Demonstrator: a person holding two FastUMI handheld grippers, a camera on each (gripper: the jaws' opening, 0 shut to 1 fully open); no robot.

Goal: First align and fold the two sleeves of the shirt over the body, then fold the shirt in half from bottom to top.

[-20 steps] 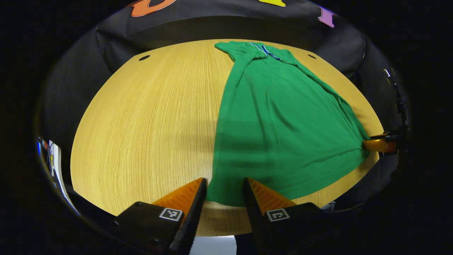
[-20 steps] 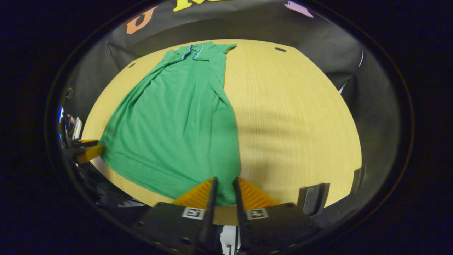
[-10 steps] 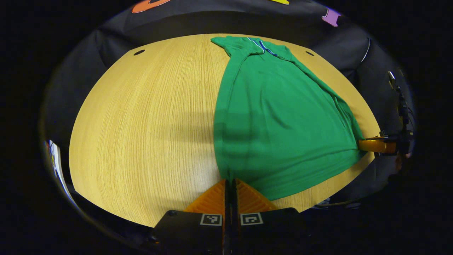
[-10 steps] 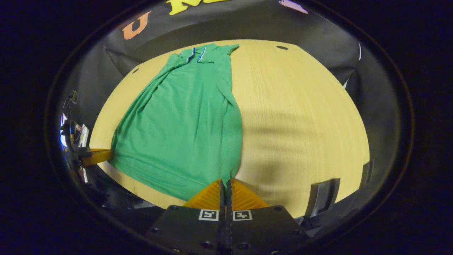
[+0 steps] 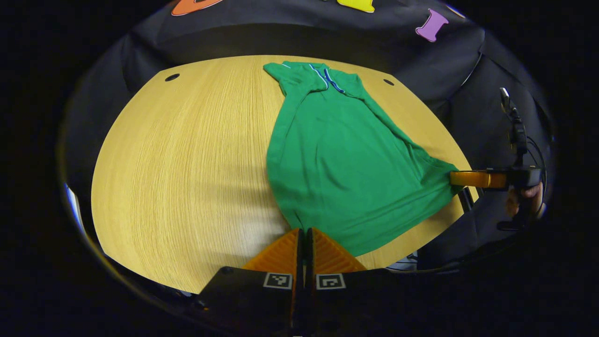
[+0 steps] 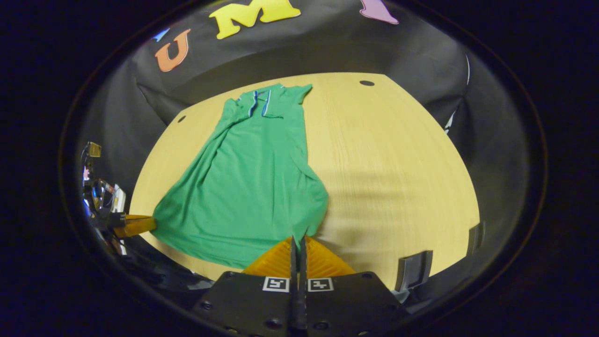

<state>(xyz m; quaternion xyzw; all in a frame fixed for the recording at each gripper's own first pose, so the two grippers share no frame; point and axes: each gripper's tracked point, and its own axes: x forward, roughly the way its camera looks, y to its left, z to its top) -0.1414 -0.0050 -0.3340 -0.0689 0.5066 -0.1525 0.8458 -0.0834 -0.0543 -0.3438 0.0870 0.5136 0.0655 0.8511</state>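
In the left gripper view we see our left gripper (image 5: 304, 230) with its fingers pressed together on the near left hem corner of the green shirt (image 5: 341, 164), which lies on the wooden table (image 5: 187, 164). That view also shows the right gripper (image 5: 456, 179) far off at the right, clamped on the other hem corner, with part of a hand (image 5: 524, 199) behind it on its handle. In the right gripper view the shirt (image 6: 252, 178) sits left of centre on the table (image 6: 398, 164); our right gripper (image 6: 297, 238) has its fingers closed on the hem corner nearest us, and the left gripper (image 6: 142, 224) pinches the opposite corner at the table's left edge. This view also gives us a grey bracket (image 6: 414, 271) at the near table edge. The shirt's long axis runs away from us, with the collar (image 6: 259, 100) at the far end near the black cloth and the hem toward us, stretched between the two grippers. Both sleeves lie folded in over the body.
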